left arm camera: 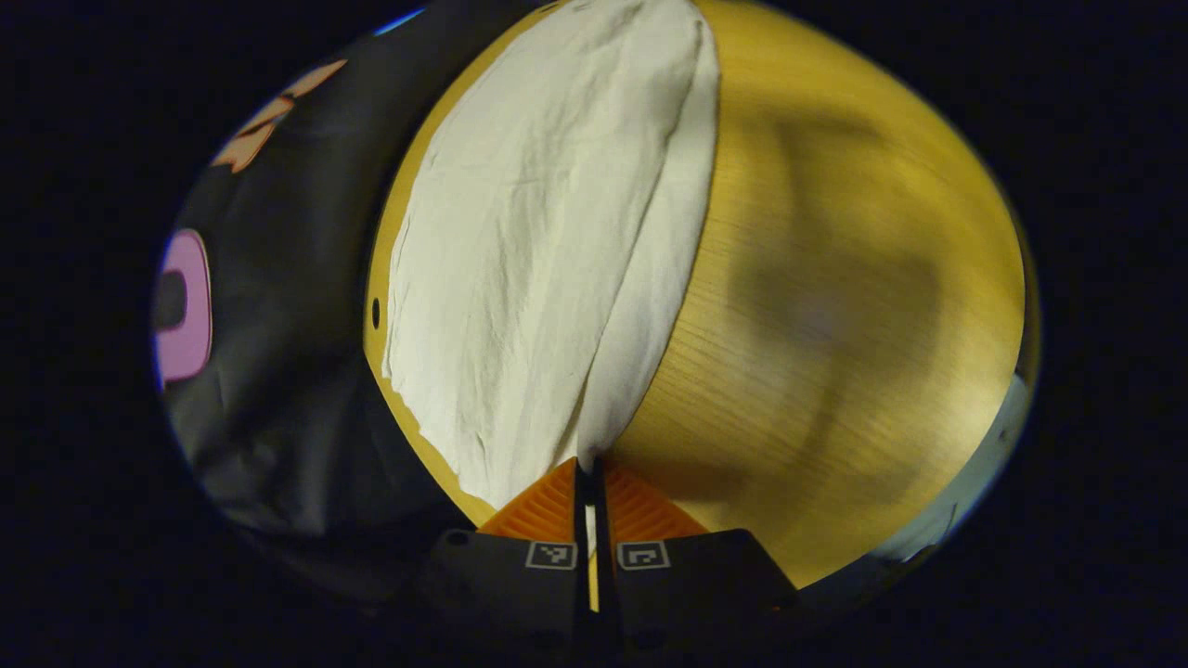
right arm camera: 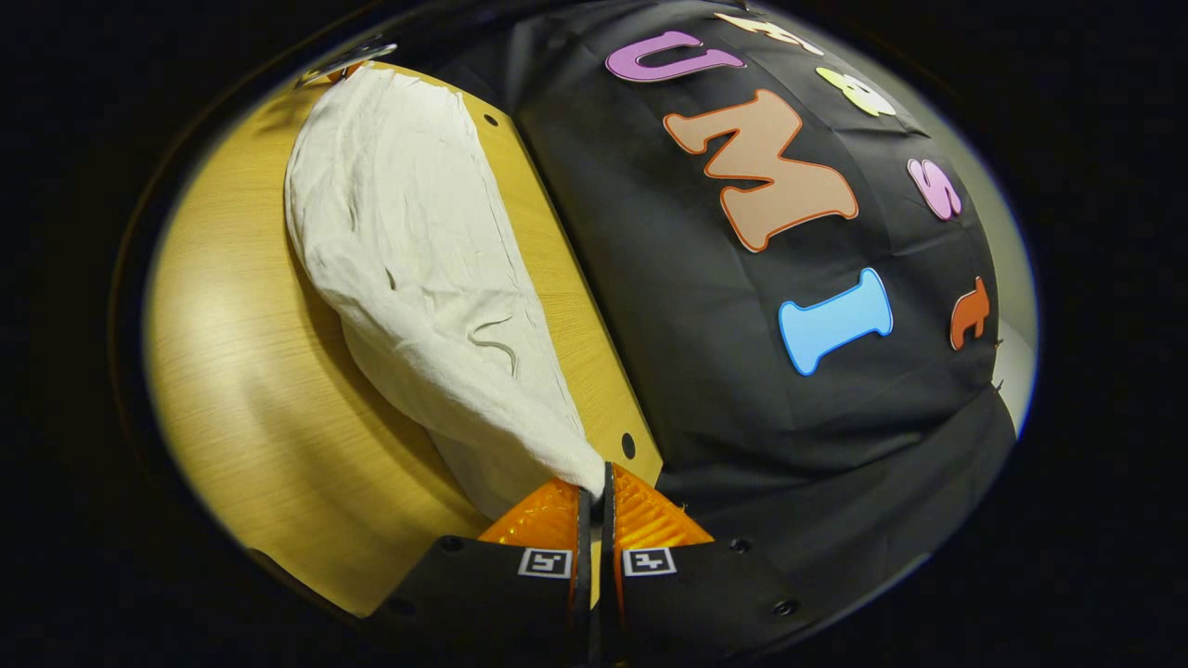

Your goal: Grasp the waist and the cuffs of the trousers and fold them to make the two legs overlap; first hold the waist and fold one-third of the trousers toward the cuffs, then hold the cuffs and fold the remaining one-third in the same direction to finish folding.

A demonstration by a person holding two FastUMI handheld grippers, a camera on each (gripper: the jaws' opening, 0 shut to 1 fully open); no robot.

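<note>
Wood-grain surface (left arm camera: 835,278) carries the pale trousers (left arm camera: 548,232), which stretch away from each camera along the edge nearest the black booth wall (right arm camera: 761,390). In the left gripper view, the left hand-held gripper (left arm camera: 587,468) has its fingers drawn tight together on a pinch of the cloth's near end, and the fabric fans out from that pinch in long creases, a sign that it is under a light pull. In the right gripper view, the right hand-held gripper (right arm camera: 594,487) is likewise closed narrow on a corner of the trousers (right arm camera: 418,250), with the cloth rising slightly off the surface (right arm camera: 260,390) and casting a shadow beneath. Holding both ends like this probably keeps the garment taut and lifted so one layer can be carried over the other without bunching. Which end is waist and which is cuffs cannot be told. The legs look already overlapped into one narrow strip, so the thirds fold seems next.
</note>
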